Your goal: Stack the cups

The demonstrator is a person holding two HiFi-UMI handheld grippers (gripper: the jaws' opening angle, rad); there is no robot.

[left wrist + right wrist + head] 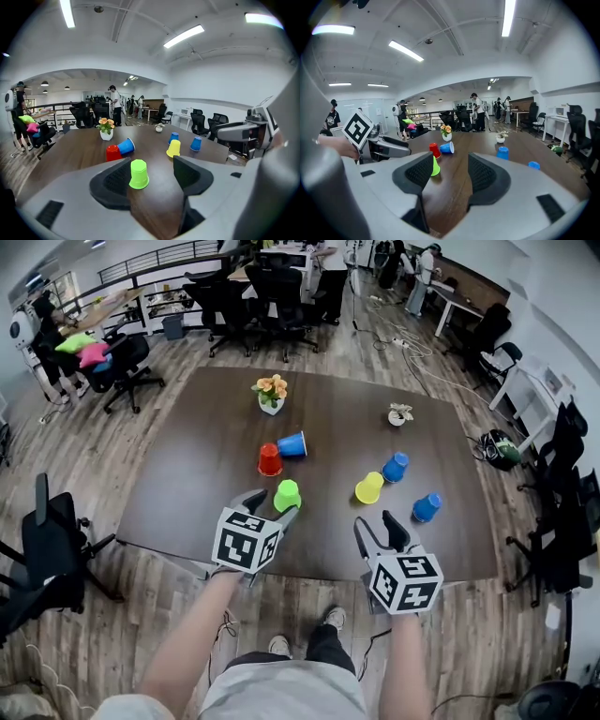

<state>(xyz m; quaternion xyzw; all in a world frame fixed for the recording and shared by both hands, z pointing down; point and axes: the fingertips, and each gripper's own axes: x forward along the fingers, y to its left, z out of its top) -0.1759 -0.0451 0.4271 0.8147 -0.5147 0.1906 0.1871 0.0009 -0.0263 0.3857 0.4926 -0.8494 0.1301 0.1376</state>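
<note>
Several plastic cups stand upside down on the dark table [187, 474]. A green cup [287, 495] is nearest, with a red cup [270, 459] behind it and a blue cup [292, 444] lying on its side. To the right are a yellow cup [369, 487] and two more blue cups [396, 466] [427, 507]. My left gripper [272, 508] is open just short of the green cup [138, 174], which shows in line with the gap near the left jaw, untouched. My right gripper [377, 530] is open and empty at the table's near edge. In its view the green cup [435, 166] peeks from behind the left jaw.
A white pot of flowers [271, 394] and a small potted plant [400, 414] stand at the table's far side. Office chairs [47, 549] ring the table. People stand at desks far behind.
</note>
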